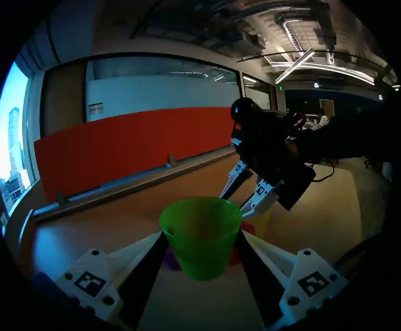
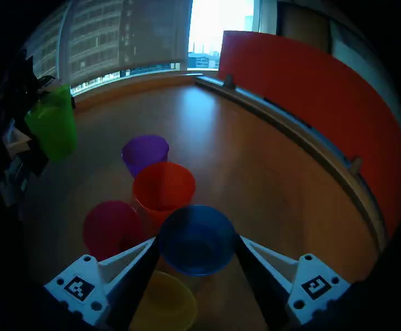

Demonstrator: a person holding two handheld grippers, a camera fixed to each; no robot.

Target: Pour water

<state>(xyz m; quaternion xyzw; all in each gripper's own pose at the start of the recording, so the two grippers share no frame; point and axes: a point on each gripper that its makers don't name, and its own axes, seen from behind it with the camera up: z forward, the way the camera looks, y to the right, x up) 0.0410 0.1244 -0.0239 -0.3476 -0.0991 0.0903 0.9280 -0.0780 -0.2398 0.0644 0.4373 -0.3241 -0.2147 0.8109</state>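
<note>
Left gripper view, left to right:
- Window point(image 1: 10, 143) at far left, daylight, towers outside.
- Red wall panel point(image 1: 134, 143) runs along the far edge of the wooden table point(image 1: 117, 220).
- Left gripper point(image 1: 201, 234): both fingers press on the sides of the green cup point(image 1: 201, 245). Jaws closed on it, cup upright, rim facing the camera. Contents not readable from this angle.
- A sliver of purple shows low beside the green cup's left side, and bits of red and yellow behind its right side. These are too hidden to tell more.
- Right gripper point(image 1: 247, 190) farther off, right of centre, a person's dark sleeve point(image 1: 344, 140) behind it. Its white fingers point down toward the table. From here I cannot tell what is between them.

Right gripper view, left to right:
- Left gripper point(image 2: 15, 149) at the far left edge, holding the green cup point(image 2: 52, 127) clear of the cluster of cups.
- Magenta cup point(image 2: 111, 226) on the table, near the left finger.
- Purple cup point(image 2: 145, 151) farthest back, with the orange-red cup point(image 2: 163, 187) just in front of it, their outlines overlapping.
- Yellow cup point(image 2: 164, 303) at the bottom edge, partly under the fingers.
- Right gripper point(image 2: 196, 240): jaws clamped on the blue cup point(image 2: 196, 243), one finger on each side, mouth up. It overlaps the orange-red cup behind and the yellow cup below. Water inside: cannot tell.
- Red wall panel at right, beyond the table's edge.
</note>
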